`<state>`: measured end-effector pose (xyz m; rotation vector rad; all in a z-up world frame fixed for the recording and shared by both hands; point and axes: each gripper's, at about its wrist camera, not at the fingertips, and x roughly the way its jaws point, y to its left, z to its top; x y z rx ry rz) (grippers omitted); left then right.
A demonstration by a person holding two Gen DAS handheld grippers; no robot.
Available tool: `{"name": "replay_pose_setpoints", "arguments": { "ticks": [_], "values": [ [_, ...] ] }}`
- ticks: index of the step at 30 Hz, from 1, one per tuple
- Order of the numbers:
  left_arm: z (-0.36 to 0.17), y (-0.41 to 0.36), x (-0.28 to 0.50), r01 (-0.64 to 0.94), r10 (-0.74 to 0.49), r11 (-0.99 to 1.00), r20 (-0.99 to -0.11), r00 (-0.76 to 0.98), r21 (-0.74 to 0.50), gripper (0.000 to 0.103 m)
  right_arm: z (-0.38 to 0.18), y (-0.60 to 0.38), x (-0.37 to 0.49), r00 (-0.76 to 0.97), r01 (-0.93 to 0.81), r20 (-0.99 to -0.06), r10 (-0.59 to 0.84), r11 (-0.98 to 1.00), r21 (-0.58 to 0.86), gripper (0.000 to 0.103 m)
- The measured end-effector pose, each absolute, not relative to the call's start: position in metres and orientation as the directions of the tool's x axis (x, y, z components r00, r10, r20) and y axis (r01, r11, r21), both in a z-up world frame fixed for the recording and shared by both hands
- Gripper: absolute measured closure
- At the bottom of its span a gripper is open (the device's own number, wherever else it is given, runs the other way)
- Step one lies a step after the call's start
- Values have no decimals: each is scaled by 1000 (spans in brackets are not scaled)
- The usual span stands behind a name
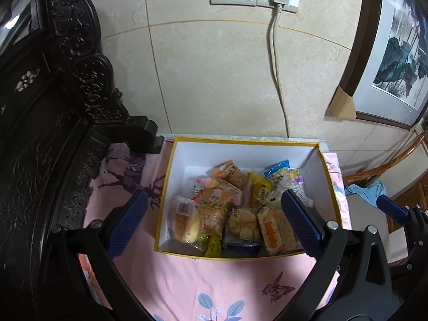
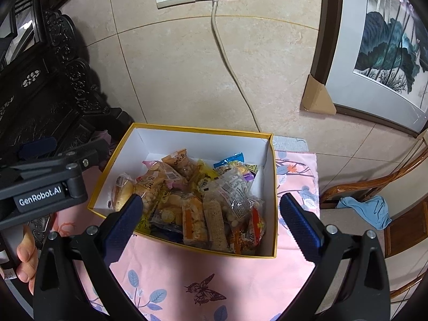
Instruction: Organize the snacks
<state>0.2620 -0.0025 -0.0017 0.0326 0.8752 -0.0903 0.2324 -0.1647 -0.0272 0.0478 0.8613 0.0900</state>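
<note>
**Snacks boxed, both grippers empty**

Snack packets (image 1: 230,211) lie piled in yellow-rimmed box (image 1: 248,141) on pink cloth (image 1: 203,281). L gripper (image 1: 214,219) & R gripper (image 2: 211,219) hover above, jaws wide apart, holding nothing.

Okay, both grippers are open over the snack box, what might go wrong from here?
1. The snack packets lie piled and overlapping in the box, so a pinch by the right gripper may catch two at once or slip off crinkly film.
2. The box looks light and sits loose on the pink cloth; a push on its wall could slide it.
3. The left gripper hovers close beside the right one, so they could collide.
</note>
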Motion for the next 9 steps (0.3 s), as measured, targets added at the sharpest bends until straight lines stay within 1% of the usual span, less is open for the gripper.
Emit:
{"name": "replay_pose_setpoints", "arguments": {
  "ticks": [2,9],
  "values": [
    [-2,-2,263,94,-83,995,-772,630,-30,2,-27,-165,232,650,-61,-753,100,995,79,1],
    [-2,2,264,71,-84,996,-773,629,-51,2,-27,-167,233,647,-59,-756,98,995,79,1]
  ]
}}
